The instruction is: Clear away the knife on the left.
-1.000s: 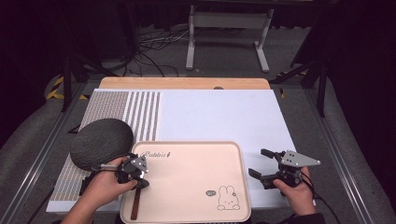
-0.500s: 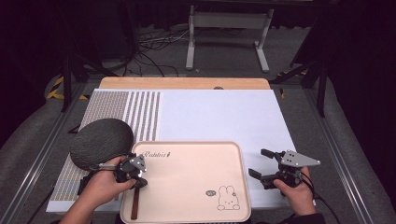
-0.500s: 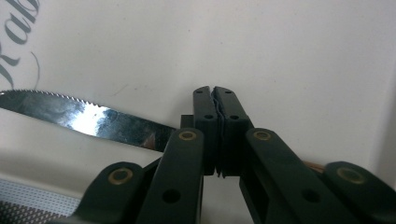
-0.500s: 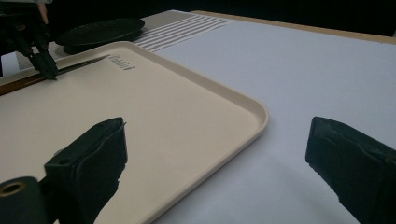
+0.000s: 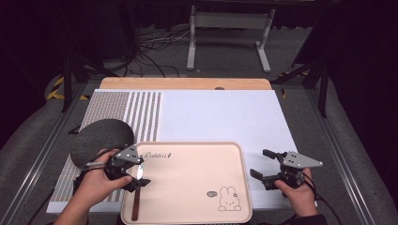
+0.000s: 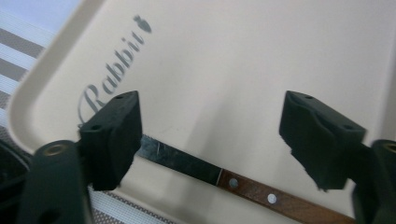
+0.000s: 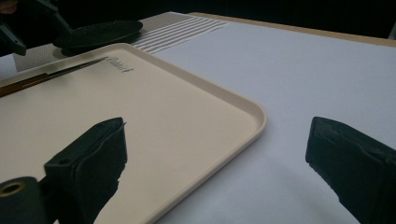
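So the left claw [image 5: 137, 174] has just been opening up, and its jaws now stand wide apart with nothing pinched between them. The knife [image 6: 224, 175] lies flat on the tray [image 5: 197, 150] right under it, along the tray's left edge, blade pointing away from the person and wooden handle toward them. In the left gripper view the blade tip runs behind one black jaw, and I can't tell if it's touching. The left hand [image 5: 96, 185] sits at the tray's near left corner, claw tipped down over the knife.

The right claw [image 5: 263, 164] is wide open too, holding nothing, hovering over the white desk [image 5: 225, 112] just off the tray's right edge, pointing left and level.

The right gripper view shows the knife [image 7: 51, 72] from the far side, plus the dark round mat [image 7: 100, 31] beyond it. The high view gives you the rabbit print [image 5: 228, 199] on the tray.
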Demonstrator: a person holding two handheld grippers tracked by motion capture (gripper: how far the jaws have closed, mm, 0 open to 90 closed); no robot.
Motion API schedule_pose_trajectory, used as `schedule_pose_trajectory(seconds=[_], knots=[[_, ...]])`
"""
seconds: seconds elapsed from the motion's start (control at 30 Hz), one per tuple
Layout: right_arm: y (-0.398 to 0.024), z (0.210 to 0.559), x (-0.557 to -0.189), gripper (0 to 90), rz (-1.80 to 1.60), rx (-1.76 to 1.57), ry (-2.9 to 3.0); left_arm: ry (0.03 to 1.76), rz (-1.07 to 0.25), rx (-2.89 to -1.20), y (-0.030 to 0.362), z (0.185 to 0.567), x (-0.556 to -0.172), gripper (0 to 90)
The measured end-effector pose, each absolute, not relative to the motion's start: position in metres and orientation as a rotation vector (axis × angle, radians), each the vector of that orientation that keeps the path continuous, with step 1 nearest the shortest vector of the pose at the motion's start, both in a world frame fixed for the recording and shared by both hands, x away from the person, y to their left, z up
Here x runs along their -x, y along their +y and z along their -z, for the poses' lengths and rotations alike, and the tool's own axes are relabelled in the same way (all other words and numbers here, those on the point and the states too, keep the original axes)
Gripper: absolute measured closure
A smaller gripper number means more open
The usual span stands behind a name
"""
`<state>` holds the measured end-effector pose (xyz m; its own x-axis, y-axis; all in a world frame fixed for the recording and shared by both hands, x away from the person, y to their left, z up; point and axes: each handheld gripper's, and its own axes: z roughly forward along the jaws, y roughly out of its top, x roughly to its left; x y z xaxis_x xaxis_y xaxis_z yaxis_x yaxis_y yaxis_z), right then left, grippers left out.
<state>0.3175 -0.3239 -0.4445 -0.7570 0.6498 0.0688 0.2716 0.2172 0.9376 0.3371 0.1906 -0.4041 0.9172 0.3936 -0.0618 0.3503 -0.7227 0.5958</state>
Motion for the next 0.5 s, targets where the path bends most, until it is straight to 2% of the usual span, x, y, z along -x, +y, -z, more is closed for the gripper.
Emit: schedule_pose_trajectory(seconds=[0.13,0.5], knots=[[-0.324,0.444,-0.319,6.0,-1.557,-0.859,2.156,0.519,-0.148,-2.319,0.208,0.401,-0.331,14.2],[-0.323,0.443,-0.318,6.0,-1.562,-0.853,2.15,0.534,-0.238,-2.119,0.249,0.408,-0.315,10.5]])
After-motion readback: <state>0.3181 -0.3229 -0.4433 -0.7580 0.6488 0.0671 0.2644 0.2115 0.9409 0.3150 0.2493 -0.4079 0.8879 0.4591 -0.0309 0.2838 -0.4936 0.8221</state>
